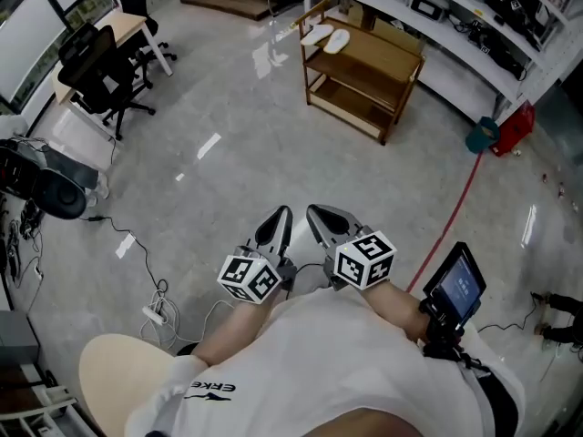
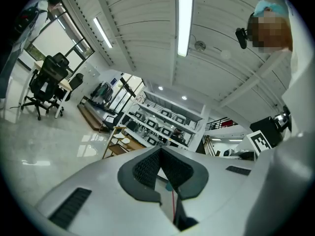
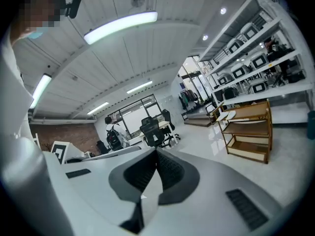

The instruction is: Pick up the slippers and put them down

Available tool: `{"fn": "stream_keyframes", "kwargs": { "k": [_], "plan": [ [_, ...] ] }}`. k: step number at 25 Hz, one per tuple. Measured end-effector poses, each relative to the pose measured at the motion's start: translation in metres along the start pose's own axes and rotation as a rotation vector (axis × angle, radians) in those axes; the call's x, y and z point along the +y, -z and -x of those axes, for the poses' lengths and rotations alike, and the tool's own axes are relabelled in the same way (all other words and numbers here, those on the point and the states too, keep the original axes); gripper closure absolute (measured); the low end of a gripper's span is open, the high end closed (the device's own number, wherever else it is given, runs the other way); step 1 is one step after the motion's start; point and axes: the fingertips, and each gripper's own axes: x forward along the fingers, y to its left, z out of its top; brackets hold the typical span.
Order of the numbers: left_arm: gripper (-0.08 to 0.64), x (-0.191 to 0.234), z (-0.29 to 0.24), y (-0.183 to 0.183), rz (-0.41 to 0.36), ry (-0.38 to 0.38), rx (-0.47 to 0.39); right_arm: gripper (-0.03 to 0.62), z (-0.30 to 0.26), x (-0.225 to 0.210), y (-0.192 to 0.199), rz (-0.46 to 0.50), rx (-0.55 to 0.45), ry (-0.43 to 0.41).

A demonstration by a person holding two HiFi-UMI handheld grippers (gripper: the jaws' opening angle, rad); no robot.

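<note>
Two white slippers (image 1: 338, 41) lie side by side on the top tier of one three-tier wooden rack (image 1: 383, 55), well apart from both tongs. In the gripper views they are too small to make out. Left tongs (image 1: 281, 217) and right tongs (image 1: 318, 215) are each pressed together, pinching nothing.

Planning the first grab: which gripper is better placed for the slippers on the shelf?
Right, marginally. The left gripper and right gripper are both shut, empty and far from the slippers, but the right lines up more directly with the wooden shelf.
</note>
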Motion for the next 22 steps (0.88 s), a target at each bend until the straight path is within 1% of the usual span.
{"fn": "stream_keyframes", "kwargs": {
  "k": [2,6,12,17,22],
  "plan": [
    [0.557,0.005,0.001,0.003,0.008,-0.013,0.006,0.594,-0.007,-0.002,0.002,-0.024,0.009,-0.005],
    [0.557,0.018,-0.007,0.01,-0.002,-0.043,0.021,0.594,-0.018,-0.011,0.005,-0.032,0.014,-0.028],
    [0.557,0.044,-0.04,0.008,-0.001,-0.099,-0.001,0.594,-0.046,-0.044,-0.005,-0.04,0.027,-0.062],
    [0.557,0.072,-0.093,-0.006,0.008,-0.141,-0.01,0.594,-0.084,-0.084,-0.034,-0.038,0.041,-0.09],
    [0.557,0.097,-0.152,-0.03,0.002,-0.15,-0.013,0.594,-0.123,-0.123,-0.073,-0.036,0.035,-0.103]
  ]
}}
